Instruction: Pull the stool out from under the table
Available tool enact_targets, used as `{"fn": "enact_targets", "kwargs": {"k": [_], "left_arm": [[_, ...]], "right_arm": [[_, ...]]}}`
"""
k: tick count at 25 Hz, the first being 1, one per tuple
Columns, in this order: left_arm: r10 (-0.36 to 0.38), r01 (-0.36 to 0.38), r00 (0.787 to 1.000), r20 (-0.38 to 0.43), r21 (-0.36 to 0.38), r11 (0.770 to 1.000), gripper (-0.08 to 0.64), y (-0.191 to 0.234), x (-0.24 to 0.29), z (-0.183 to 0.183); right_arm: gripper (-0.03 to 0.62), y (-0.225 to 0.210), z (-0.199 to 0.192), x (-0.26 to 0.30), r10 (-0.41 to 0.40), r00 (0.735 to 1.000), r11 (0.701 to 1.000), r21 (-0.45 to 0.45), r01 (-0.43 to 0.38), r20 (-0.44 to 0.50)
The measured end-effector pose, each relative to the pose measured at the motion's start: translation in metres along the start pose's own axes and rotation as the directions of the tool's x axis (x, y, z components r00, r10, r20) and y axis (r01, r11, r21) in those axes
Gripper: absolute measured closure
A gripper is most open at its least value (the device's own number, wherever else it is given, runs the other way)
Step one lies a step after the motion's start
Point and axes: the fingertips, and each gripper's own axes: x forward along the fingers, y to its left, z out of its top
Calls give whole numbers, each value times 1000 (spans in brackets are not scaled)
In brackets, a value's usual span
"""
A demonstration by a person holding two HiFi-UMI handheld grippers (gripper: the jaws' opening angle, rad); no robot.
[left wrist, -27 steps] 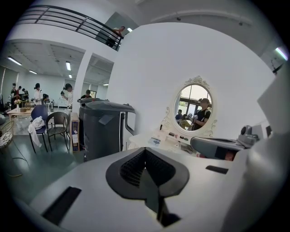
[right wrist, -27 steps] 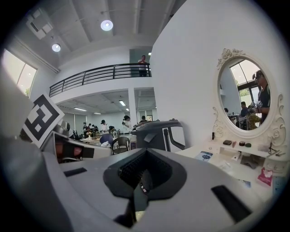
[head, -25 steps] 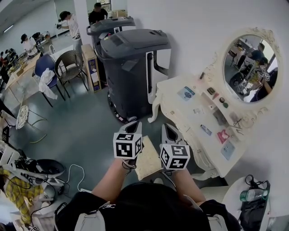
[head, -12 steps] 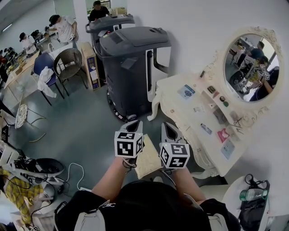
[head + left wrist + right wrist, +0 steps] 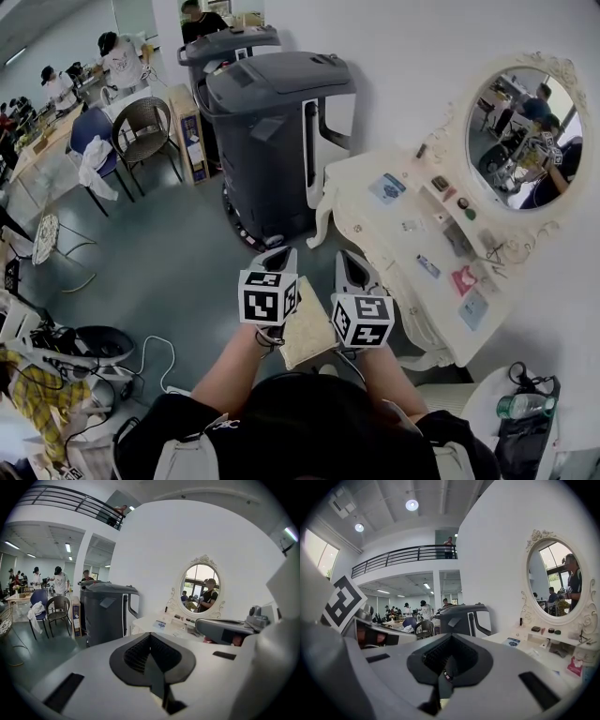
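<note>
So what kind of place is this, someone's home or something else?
Probably a big shared lab or workshop staged with a bedroom corner, not a home: a white vanity table and oval mirror stand beside a large grey machine, with several people busy further back.

Open floor in front of the dressing table, bulky machine at its far end

In front of the dressing table [image 5: 389,230], the grey floor [image 5: 178,262] lies wide and bare. A tall dark machine [image 5: 272,122] stands just beside the table's far corner, pinching the passage there. The stool [image 5: 307,336] sits close off the table's front edge. Behind the table, the wall and oval mirror [image 5: 516,141] close the way. Well away from the table, a wicker chair [image 5: 145,131] and loose cables [image 5: 155,349] edge the floor.
</note>
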Motion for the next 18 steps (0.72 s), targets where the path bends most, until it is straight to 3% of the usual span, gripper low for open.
{"fn": "enact_targets", "kwargs": {"k": [9, 18], "left_arm": [[5, -5, 1000, -3, 11, 1000, 554, -6, 2, -2], [3, -3, 1000, -21, 21, 1000, 554, -15, 6, -6]], "right_arm": [[588, -7, 2, -3, 7, 999, 998, 66, -9, 32], [589, -25, 5, -10, -39, 997, 996, 83, 34, 66]]}}
